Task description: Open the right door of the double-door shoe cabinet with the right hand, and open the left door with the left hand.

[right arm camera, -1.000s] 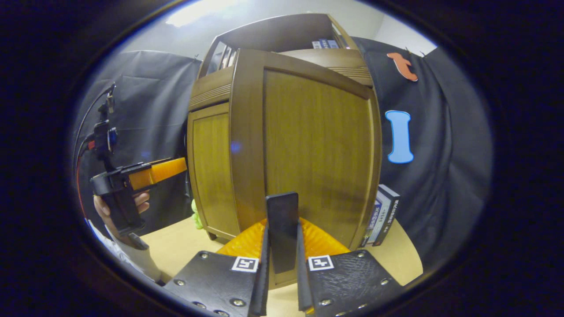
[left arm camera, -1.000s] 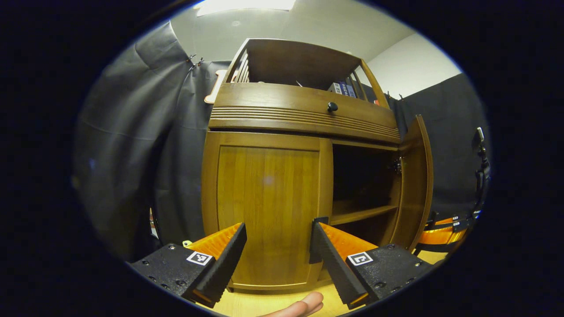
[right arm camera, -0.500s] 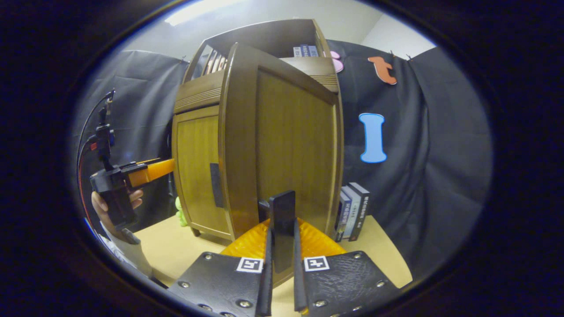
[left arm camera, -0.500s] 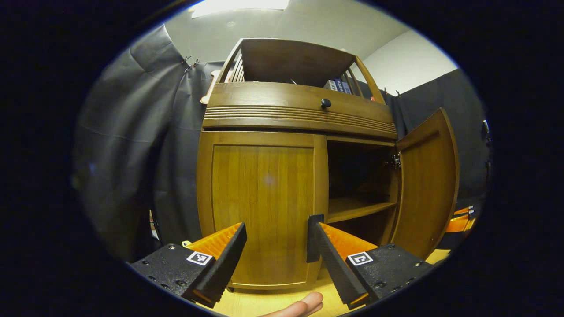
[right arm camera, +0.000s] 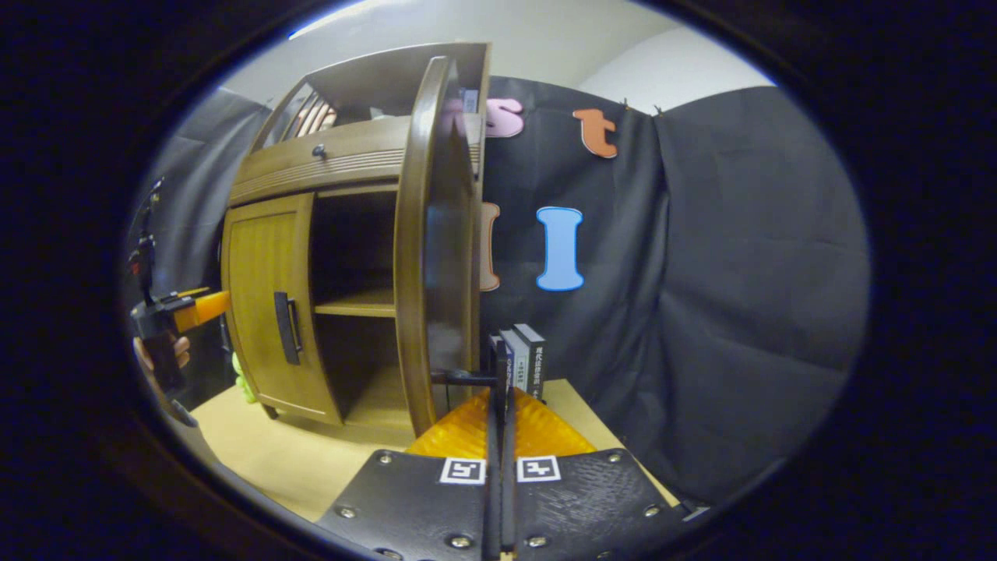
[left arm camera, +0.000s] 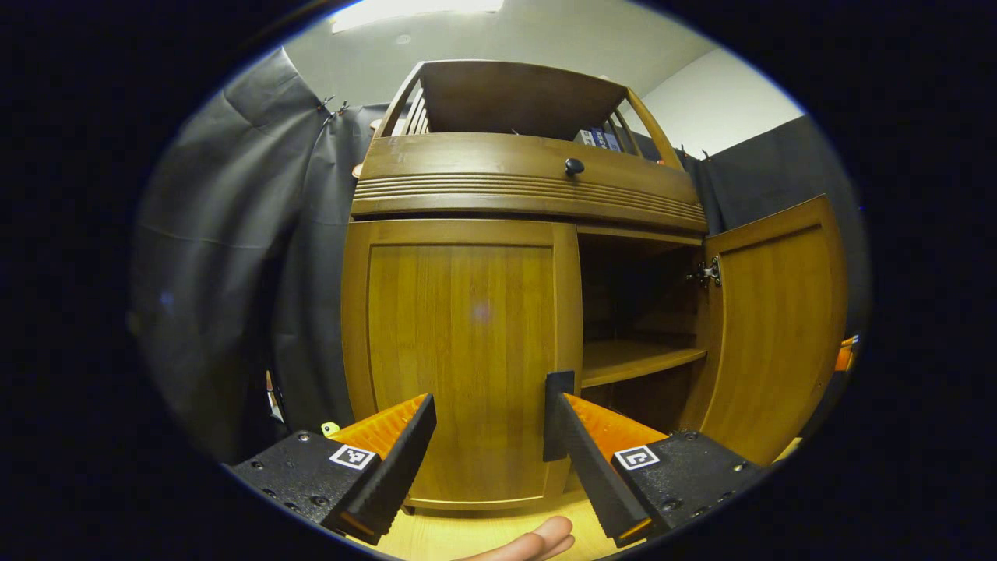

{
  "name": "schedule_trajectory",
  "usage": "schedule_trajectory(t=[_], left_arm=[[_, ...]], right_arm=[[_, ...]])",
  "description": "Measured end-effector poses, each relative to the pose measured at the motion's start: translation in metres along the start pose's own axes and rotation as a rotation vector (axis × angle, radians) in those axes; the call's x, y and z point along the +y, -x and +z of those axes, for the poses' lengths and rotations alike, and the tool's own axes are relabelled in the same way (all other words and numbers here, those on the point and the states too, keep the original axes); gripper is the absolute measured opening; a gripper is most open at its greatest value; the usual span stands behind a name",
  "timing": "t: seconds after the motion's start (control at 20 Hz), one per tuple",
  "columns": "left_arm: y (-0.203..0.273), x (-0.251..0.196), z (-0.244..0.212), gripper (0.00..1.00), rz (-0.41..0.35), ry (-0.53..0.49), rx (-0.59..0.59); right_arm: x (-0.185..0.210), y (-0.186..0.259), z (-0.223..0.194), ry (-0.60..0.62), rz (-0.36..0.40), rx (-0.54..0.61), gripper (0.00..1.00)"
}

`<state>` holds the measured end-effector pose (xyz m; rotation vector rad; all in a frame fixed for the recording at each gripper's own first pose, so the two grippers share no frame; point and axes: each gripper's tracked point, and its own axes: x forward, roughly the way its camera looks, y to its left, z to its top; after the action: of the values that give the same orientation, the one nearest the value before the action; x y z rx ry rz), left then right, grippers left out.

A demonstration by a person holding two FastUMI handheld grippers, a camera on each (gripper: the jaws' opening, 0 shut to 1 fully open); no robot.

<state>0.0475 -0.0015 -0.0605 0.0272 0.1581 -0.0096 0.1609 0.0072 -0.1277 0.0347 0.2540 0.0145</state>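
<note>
Standing on a pale wooden floor (right arm camera: 296, 460), the double-door shoe cabinet (left arm camera: 530, 187) has its right door (left arm camera: 779, 327) swung wide open, so that the left gripper view looks at the door's inner face with a metal hinge (left arm camera: 707, 273) at its top corner, and at the dark inside with one shelf (left arm camera: 635, 360) across it. In the right gripper view that same door is seen nearly edge-on, and the right gripper (right arm camera: 501, 366) has its fingers pressed close together on the dark handle (right arm camera: 467, 377) that sticks out from the door's outer face near its free edge; the handle runs straight in between the fingers. The left door (left arm camera: 463, 358) lies flush with the cabinet front, its own dark handle (right arm camera: 284, 327) visible in the right gripper view. The left gripper (left arm camera: 489, 409) hangs in front of this door's lower half with its fingers spread wide and nothing between them, apart from the wood. Farther off in the right gripper view, a hand (right arm camera: 160, 362) holds that left gripper at the left edge. Above the doors runs a drawer front with a small dark knob (left arm camera: 574, 166). Books (right arm camera: 523, 360) stand upright on the floor just beside the cabinet's right side, against the black cloth wall (right arm camera: 716, 296). A fingertip (left arm camera: 537, 539) shows at the bottom of the left gripper view.
</note>
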Motion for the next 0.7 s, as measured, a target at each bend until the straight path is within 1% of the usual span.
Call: schedule_trajectory(t=[0.05, 0.1, 0.2, 0.25, 0.35, 0.4, 0.45, 0.5, 0.6, 0.65, 0.7], left_arm=[[-0.001, -0.002, -0.002, 0.96, 0.003, -0.002, 0.004], [-0.003, -0.004, -0.003, 0.92, 0.002, -0.004, 0.007], [-0.009, -0.011, -0.007, 0.92, -0.003, -0.003, 0.016], [-0.011, -0.013, -0.012, 0.95, -0.006, -0.002, 0.024], [-0.019, -0.018, -0.019, 0.96, -0.012, -0.003, 0.041], [-0.023, -0.021, -0.023, 0.92, -0.017, -0.004, 0.047], [-0.027, -0.025, -0.026, 0.96, -0.023, -0.003, 0.049], [-0.03, -0.031, -0.029, 0.92, -0.034, 0.0, 0.049], [-0.042, -0.04, -0.035, 0.93, -0.057, 0.017, 0.044], [-0.046, -0.043, -0.037, 0.96, -0.065, 0.025, 0.045], [-0.05, -0.048, -0.04, 0.93, -0.075, 0.03, 0.042]], right_arm=[[-0.006, 0.0, 0.0, -0.008, 0.015, -0.001, 0.01], [-0.012, -0.003, -0.002, -0.01, 0.016, -0.008, 0.01], [-0.024, -0.007, -0.004, -0.021, 0.023, -0.017, 0.01], [-0.028, -0.008, -0.004, -0.025, 0.026, -0.02, 0.01], [-0.026, -0.004, -0.005, -0.05, 0.051, -0.022, 0.01], [-0.026, -0.004, -0.006, -0.057, 0.053, -0.022, 0.01], [-0.029, -0.005, -0.005, -0.048, 0.046, -0.025, 0.01], [-0.027, -0.007, -0.006, -0.035, 0.043, -0.026, 0.01], [-0.025, -0.004, -0.005, -0.018, 0.03, -0.026, 0.01], [-0.027, -0.003, -0.006, -0.016, 0.011, -0.029, 0.01], [-0.037, -0.002, -0.004, -0.006, -0.04, -0.04, 0.01]])
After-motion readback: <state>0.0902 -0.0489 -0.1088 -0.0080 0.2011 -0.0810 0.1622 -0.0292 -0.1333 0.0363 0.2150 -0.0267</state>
